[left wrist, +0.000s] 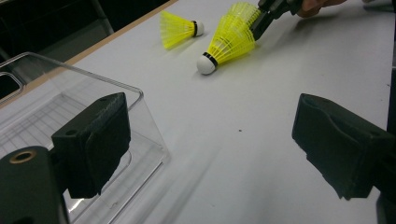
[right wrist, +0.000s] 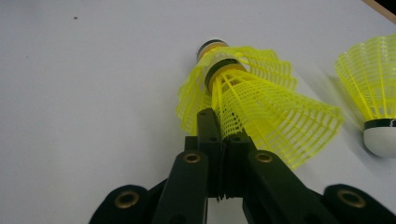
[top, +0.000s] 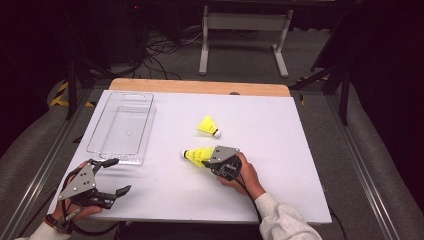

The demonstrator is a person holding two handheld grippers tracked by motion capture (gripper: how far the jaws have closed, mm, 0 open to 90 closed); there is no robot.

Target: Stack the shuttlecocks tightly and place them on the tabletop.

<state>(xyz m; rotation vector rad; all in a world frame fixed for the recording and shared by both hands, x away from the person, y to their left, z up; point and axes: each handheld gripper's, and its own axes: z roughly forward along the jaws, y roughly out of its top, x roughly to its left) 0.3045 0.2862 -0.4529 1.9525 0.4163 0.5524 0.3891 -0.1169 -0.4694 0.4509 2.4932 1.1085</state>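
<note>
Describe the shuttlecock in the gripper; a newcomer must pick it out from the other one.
On the white table, right of the clear tray, lie yellow shuttlecocks. The held shuttlecock is nearer the person, its skirt pinched by the right gripper. The loose shuttlecock beyond lies free.

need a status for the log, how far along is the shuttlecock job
Done: nothing yet; the clear bin holds no shuttlecocks. In hand: the right gripper pinches the nested yellow shuttlecocks by the skirt. Left: the lone shuttlecock lies on the table; the left gripper is open.
</note>
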